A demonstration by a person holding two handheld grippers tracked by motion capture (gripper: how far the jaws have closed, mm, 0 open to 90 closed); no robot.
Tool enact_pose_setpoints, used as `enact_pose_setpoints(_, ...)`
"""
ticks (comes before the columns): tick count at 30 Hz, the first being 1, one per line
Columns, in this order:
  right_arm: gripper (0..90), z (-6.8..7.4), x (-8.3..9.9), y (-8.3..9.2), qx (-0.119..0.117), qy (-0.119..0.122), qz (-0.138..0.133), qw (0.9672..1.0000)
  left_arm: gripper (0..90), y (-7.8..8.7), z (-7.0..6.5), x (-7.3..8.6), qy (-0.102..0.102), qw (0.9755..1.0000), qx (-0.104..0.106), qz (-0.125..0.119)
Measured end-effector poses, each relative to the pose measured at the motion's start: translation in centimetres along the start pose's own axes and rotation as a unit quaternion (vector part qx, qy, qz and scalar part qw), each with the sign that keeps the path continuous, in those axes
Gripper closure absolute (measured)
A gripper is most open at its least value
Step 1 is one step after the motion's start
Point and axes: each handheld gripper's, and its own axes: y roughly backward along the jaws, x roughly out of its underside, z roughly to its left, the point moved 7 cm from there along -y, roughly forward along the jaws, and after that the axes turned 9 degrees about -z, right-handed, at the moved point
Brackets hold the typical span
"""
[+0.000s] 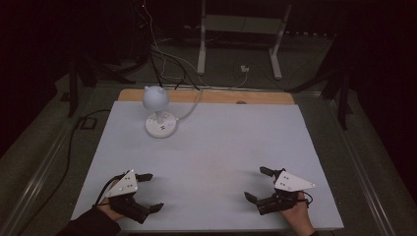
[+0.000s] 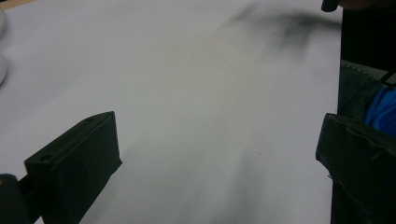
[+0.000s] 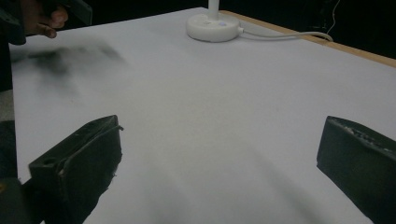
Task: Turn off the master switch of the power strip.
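Note:
A white desk lamp [image 1: 158,110] with a round head and a disc base stands at the back left of the white table [image 1: 211,147]; its base [image 3: 212,27] and cable also appear in the right gripper view. My left gripper [image 1: 150,191] rests near the front left corner, jaws wide apart and holding nothing. My right gripper [image 1: 259,184] sits near the front right corner, jaws also wide apart and holding nothing. In the left gripper view the jaws [image 2: 210,158] frame bare table. The right gripper view shows its jaws [image 3: 219,158] over bare table too.
The lamp's white cable [image 1: 189,110] runs off the back edge, where a wooden strip [image 1: 221,97] shows. Behind the table stand a white desk frame [image 1: 239,39] and loose wires on the floor. The surroundings are dark.

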Motion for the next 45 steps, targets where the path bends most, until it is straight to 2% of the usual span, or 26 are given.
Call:
enact_pose_setpoints(10, 0.0, 0.0, -0.2, 0.2, 0.002, -0.002, -0.007, 1.0000, 0.3, -0.4, 0.3, -1.8, -0.010, 0.9999, 0.013, 0.005)
enact_pose_setpoints(19, 0.0, 0.0, -0.3, 0.3, 0.003, -0.002, -0.010, 0.9999, 0.3, -0.5, 0.9, -3.5, -0.011, 0.9998, 0.015, -0.004)
enact_pose_setpoints(27, 0.0, 0.0, -0.3, 0.3, 0.003, -0.002, -0.010, 0.9999, 0.3, -0.9, 1.7, -4.7, -0.010, 0.9998, 0.006, -0.014)
enact_pose_setpoints(32, 0.0, -0.1, -0.3, 0.3, 0.003, -0.004, -0.010, 0.9999, 0.3, -1.3, 2.2, -5.6, -0.020, 0.9997, 0.000, -0.014)
enact_pose_setpoints(45, 0.0, 0.0, -0.3, 0.3, 0.001, -0.007, -0.008, 0.9999, 0.3, -3.0, 4.5, -6.7, -0.020, 0.9994, -0.026, -0.011)
